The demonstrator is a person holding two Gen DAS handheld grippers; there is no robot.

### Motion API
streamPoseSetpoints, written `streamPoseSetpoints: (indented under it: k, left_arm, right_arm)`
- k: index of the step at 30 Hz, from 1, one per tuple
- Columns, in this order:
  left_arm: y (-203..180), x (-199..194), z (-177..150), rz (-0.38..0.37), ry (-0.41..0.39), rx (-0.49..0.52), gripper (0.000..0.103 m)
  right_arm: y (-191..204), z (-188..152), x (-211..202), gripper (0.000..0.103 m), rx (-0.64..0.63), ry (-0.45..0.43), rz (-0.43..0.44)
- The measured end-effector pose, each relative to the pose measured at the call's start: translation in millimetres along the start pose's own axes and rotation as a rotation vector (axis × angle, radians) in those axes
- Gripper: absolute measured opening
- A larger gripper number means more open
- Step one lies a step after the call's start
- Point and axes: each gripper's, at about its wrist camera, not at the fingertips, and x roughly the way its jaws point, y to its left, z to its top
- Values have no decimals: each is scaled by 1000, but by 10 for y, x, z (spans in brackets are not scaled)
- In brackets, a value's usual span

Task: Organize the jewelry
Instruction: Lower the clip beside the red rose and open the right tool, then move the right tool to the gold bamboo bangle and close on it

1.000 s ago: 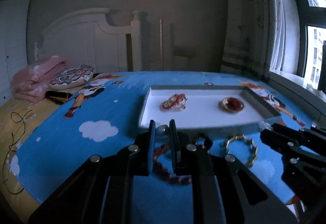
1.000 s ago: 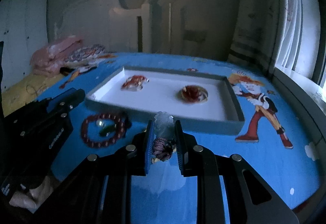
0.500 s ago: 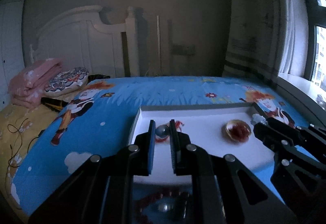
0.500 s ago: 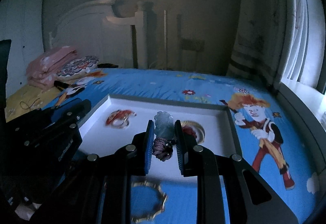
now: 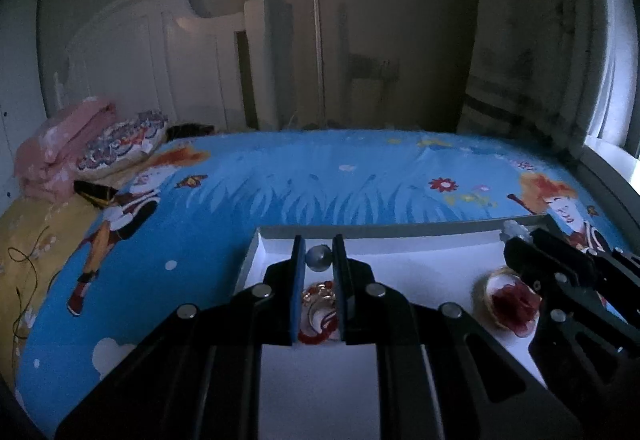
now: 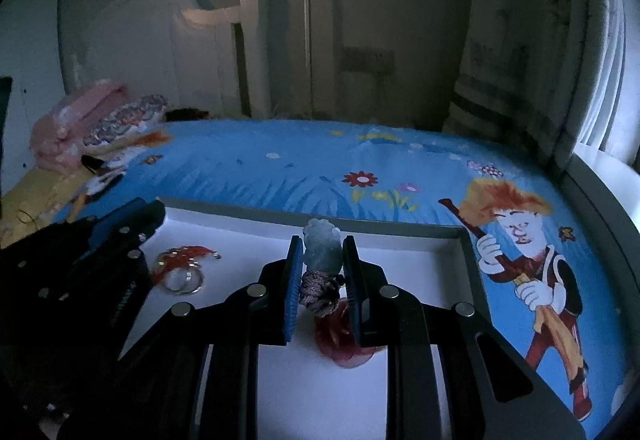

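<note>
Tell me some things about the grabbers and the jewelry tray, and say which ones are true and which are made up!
1. The left gripper pinches a round silver bead. True.
2. The right gripper is empty. False: it holds a pale carved pendant with a braided cord.
3. Both grippers are over the white tray. True.
4. The tray sits on a plain green sheet. False: the bedsheet is blue with cartoon figures.
5. A red flower piece lies in the tray. True.

One white tray (image 5: 420,236), four jewelry pieces, two tools, one bed (image 5: 280,179).
</note>
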Motion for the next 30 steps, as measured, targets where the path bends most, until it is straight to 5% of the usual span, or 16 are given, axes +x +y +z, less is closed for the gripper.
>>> streamPoseSetpoints:
  k: [4, 9, 21, 30]
  left_arm:
    - [1, 53, 20, 3, 9, 7, 14]
    - [71, -57, 23, 7, -24, -8, 53]
    - [404, -752, -235, 33, -117, -38, 88]
    - [722, -1174, -787, 16, -143, -61, 91]
  right_arm:
    - [39, 28, 46, 24, -23, 21, -3]
    - [-47, 45, -68, 50, 9, 0, -12]
    - [-163, -520, -873, 51, 36, -55, -11]
    - [-163, -1000, -1081, 51, 85, -25, -20]
